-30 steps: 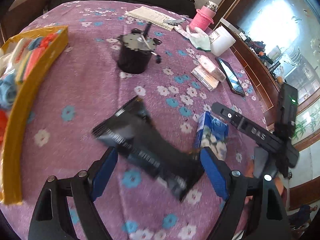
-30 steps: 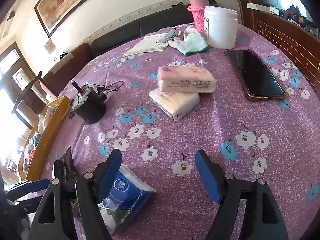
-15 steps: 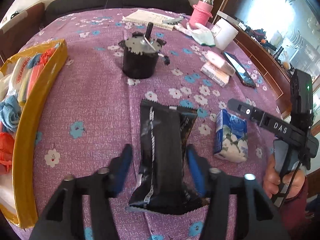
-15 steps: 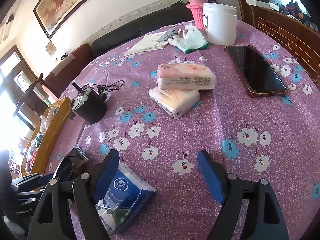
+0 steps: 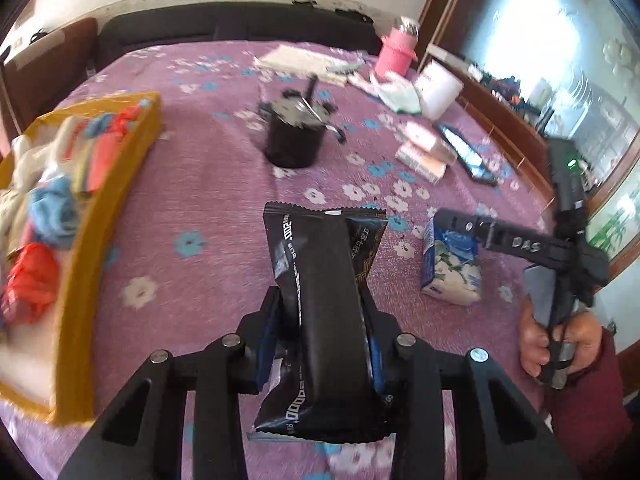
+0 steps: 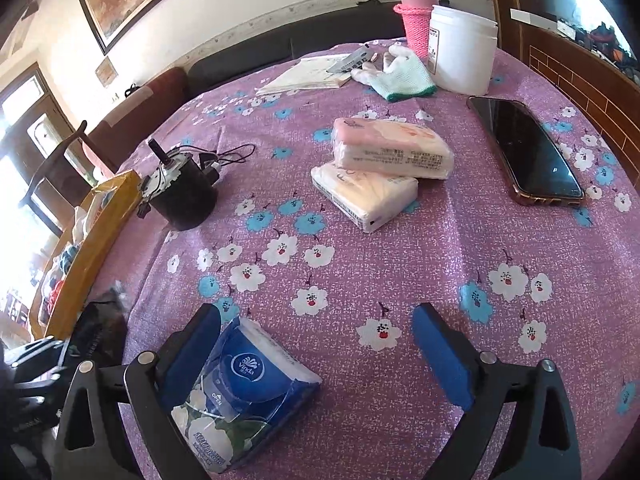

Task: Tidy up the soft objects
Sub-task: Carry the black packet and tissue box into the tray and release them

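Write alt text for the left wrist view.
The left hand-held gripper is closing on a black snack packet above a purple floral tablecloth. A yellow box of soft items sits left, a blue tissue pack right.

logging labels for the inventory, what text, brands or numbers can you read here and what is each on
"Vinda": blue plastic tissue pack.
"OPEN": same pack, on its flap.
"DAS": black finger of the right gripper.
Black foil snack packet in the closing left gripper: white print blurred.
Pink tissue pack: print too small.
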`<control>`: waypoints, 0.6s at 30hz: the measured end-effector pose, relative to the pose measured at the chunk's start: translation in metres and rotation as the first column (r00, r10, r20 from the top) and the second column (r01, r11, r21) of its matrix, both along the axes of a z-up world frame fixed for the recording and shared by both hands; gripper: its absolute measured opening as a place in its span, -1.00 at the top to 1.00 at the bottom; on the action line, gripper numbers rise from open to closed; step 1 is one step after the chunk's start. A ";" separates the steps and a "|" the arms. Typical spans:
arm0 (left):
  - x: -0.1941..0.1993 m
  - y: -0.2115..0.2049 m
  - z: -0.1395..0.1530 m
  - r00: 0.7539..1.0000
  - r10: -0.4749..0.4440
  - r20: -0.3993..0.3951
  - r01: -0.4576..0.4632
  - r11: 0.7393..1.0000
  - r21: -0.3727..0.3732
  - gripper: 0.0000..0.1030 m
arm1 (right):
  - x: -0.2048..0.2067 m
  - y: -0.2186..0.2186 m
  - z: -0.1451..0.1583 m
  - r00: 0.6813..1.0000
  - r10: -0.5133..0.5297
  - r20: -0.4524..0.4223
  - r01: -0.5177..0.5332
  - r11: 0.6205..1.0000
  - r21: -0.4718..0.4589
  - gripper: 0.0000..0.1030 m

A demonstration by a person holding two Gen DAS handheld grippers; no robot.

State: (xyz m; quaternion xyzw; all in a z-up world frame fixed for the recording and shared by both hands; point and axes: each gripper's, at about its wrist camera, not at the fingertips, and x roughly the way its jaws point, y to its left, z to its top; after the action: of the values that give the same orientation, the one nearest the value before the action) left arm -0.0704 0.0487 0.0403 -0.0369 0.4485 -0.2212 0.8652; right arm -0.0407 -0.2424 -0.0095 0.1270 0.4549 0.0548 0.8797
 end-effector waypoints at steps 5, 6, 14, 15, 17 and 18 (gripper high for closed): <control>-0.022 0.053 0.017 0.995 0.089 0.033 -0.087 0.994 -0.064 0.31 | -0.018 0.021 0.005 0.997 0.006 -0.081 0.000 0.998 0.068 -0.90; -0.024 0.063 0.018 0.993 0.110 0.034 -0.108 0.992 -0.068 0.31 | -0.019 0.028 0.005 0.996 0.003 -0.092 0.002 0.999 0.051 -0.90; -0.038 0.154 0.026 0.953 0.298 0.061 -0.292 0.953 -0.083 0.31 | -0.016 0.079 0.004 0.993 -0.001 -0.120 -0.027 0.974 -0.226 -0.42; -0.039 0.168 0.026 0.942 0.331 0.060 -0.326 0.942 -0.074 0.31 | -0.018 0.081 0.006 0.993 0.007 -0.116 -0.033 0.974 -0.225 -0.38; -0.039 0.192 0.024 0.921 0.384 0.056 -0.382 0.923 -0.053 0.31 | -0.023 0.084 0.013 0.996 0.020 -0.090 -0.040 0.973 -0.225 -0.35; -0.038 0.204 0.023 0.911 0.409 0.054 -0.407 0.913 -0.039 0.31 | -0.025 0.085 0.016 0.997 0.030 -0.075 -0.045 0.975 -0.220 -0.35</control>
State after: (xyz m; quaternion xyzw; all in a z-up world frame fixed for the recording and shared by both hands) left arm -0.1085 0.2528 0.0637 -0.1343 0.4012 -0.0427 0.9051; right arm -0.0660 -0.1571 0.0069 0.0216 0.4914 0.0160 0.8705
